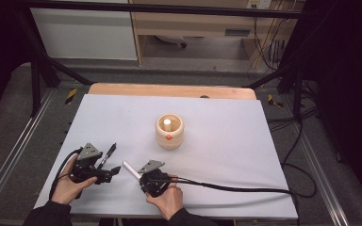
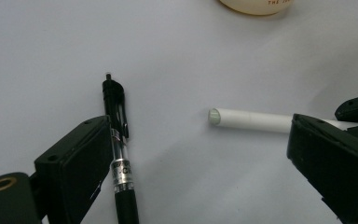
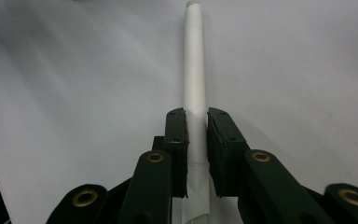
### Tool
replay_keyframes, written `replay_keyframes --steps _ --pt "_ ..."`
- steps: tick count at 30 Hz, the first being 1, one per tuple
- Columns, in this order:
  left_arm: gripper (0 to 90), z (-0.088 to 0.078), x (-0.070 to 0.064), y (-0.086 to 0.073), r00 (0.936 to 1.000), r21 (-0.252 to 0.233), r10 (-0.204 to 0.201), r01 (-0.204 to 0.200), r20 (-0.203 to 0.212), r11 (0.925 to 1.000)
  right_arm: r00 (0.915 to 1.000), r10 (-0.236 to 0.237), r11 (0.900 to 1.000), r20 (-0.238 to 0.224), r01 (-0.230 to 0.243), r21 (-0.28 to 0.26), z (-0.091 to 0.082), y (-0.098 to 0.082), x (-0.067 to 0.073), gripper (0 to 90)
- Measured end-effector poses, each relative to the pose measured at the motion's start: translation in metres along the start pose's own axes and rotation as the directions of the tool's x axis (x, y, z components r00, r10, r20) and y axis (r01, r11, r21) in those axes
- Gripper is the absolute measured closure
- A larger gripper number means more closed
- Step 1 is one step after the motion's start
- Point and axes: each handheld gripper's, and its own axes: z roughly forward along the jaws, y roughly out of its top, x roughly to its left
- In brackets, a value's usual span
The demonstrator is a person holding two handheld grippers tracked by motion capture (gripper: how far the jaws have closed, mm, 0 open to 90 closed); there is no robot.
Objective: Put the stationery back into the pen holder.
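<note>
The right gripper point(image 3: 196, 135) is clamped on the white pen point(image 3: 195, 70), which lies flat on the worktop point(image 1: 226, 141), its long axis running straight ahead between the jaws. The left gripper point(image 2: 200, 154) stands wide apart beside a black pen point(image 2: 119, 154).

The white tabletop point(image 1: 226, 141) is evenly, brightly lit from above — its surroundings fall into darkness. Soft shadows spread beside the white pen point(image 3: 195, 93); nearest the lens, the black jaws blur slightly.
</note>
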Motion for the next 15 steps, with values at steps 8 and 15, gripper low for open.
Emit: replay_keyframes --steps 8,15 --pt "6.9 -0.001 -0.001 0.001 1.0 -0.006 0.007 -0.007 0.004 1.0 0.9991 0.015 1.0 -0.04 -0.015 -0.005 -0.016 0.01 -0.018 78.9" --pt "6.0 0.001 -0.008 0.003 0.9993 -0.003 0.029 -0.029 0.024 0.9996 0.9973 0.019 1.0 -0.071 -0.02 -0.013 -0.036 0.012 -0.041 78.9"
